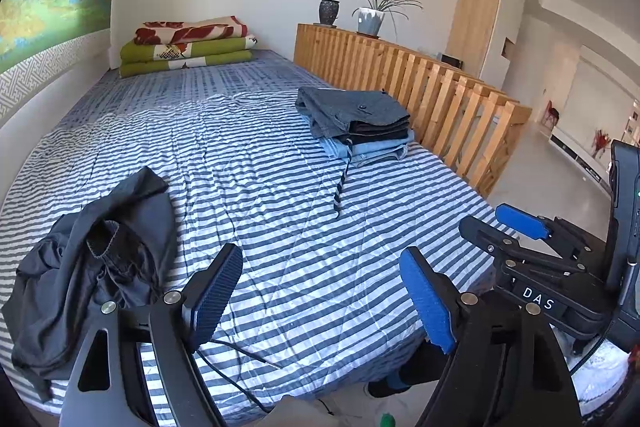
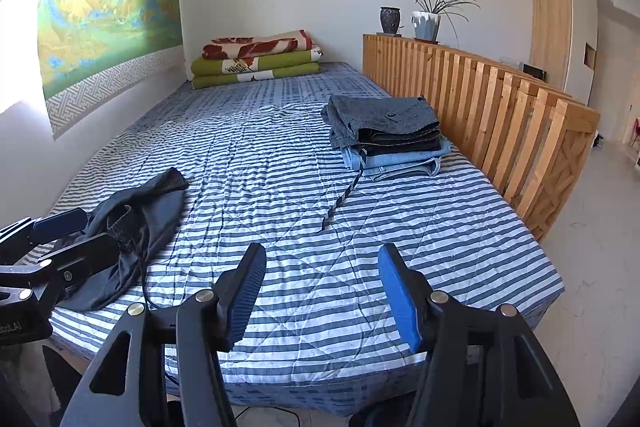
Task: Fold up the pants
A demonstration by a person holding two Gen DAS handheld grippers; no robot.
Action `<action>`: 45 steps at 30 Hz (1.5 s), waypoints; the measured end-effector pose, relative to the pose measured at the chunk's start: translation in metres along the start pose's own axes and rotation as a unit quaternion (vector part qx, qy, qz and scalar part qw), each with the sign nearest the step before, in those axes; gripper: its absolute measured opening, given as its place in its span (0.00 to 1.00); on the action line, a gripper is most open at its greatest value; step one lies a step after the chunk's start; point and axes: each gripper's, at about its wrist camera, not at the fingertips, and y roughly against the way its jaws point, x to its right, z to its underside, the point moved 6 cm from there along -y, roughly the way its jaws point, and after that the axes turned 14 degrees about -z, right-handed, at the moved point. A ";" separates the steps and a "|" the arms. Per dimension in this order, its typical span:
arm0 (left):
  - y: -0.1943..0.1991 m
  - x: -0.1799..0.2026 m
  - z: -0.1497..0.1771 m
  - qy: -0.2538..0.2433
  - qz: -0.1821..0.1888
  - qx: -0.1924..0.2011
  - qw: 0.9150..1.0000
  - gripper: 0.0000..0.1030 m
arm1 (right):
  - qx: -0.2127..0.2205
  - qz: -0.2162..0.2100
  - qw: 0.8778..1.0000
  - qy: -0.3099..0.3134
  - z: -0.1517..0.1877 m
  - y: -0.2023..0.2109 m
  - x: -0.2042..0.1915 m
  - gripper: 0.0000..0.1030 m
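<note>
Both your left gripper [image 1: 320, 291] and right gripper [image 2: 322, 291] gape empty; the crumpled dark pants [image 1: 92, 279] lie partly hidden behind the left one.

One crumpled dark pair of pants [image 1: 92, 267] lies on one bed [image 1: 260, 155]; one stack of folded pants [image 1: 360, 123] holds about four pairs (the layers are hard to separate); one pile of three folded blankets [image 1: 188, 47]; two pots [image 1: 370, 21] on one wooden railing [image 1: 440, 95], only one planted; one landscape hanging [image 2: 104, 7]; two grippers [image 2: 322, 291], two fingers [image 2: 400, 295] each.
</note>
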 end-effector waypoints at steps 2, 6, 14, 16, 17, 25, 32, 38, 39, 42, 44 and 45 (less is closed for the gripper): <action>-0.007 0.003 0.000 0.000 0.001 -0.004 1.000 0.82 | -0.004 0.001 1.000 -0.001 0.001 -0.005 0.004 0.53; -0.022 0.013 -0.001 -0.010 0.004 -0.013 1.000 0.82 | -0.011 0.003 1.000 -0.008 0.003 -0.014 0.013 0.53; -0.050 0.028 -0.019 -0.022 0.014 -0.009 1.000 0.83 | -0.014 0.015 1.000 -0.022 -0.003 -0.027 0.032 0.55; -0.058 0.030 -0.021 -0.023 0.018 -0.012 1.000 0.83 | -0.015 0.019 0.999 -0.024 -0.004 -0.030 0.035 0.55; -0.062 0.030 -0.022 -0.024 0.018 -0.013 0.999 0.83 | -0.015 0.021 0.999 -0.026 -0.004 -0.032 0.037 0.55; -0.077 0.022 -0.036 -0.018 0.019 -0.024 0.999 0.83 | -0.019 0.029 0.999 -0.025 -0.007 -0.039 0.044 0.55; -0.077 0.022 -0.048 -0.037 0.011 -0.012 0.999 0.83 | -0.018 0.031 0.999 -0.025 -0.009 -0.038 0.047 0.56; -0.091 0.035 -0.026 -0.053 0.019 -0.033 0.998 0.83 | -0.025 0.032 0.999 -0.025 -0.006 -0.043 0.048 0.57; -0.094 0.037 -0.023 -0.054 0.019 -0.037 0.998 0.83 | -0.026 0.032 0.999 -0.024 -0.005 -0.043 0.047 0.57; -0.098 0.038 -0.016 -0.056 0.020 -0.043 0.997 0.83 | -0.029 0.032 0.999 -0.025 -0.004 -0.045 0.049 0.57; -0.098 0.036 -0.015 -0.052 0.019 -0.042 0.998 0.83 | -0.031 0.033 0.999 -0.026 -0.003 -0.047 0.050 0.57; -0.098 0.035 -0.016 -0.048 0.019 -0.041 0.998 0.83 | -0.031 0.034 0.999 -0.027 -0.003 -0.047 0.050 0.57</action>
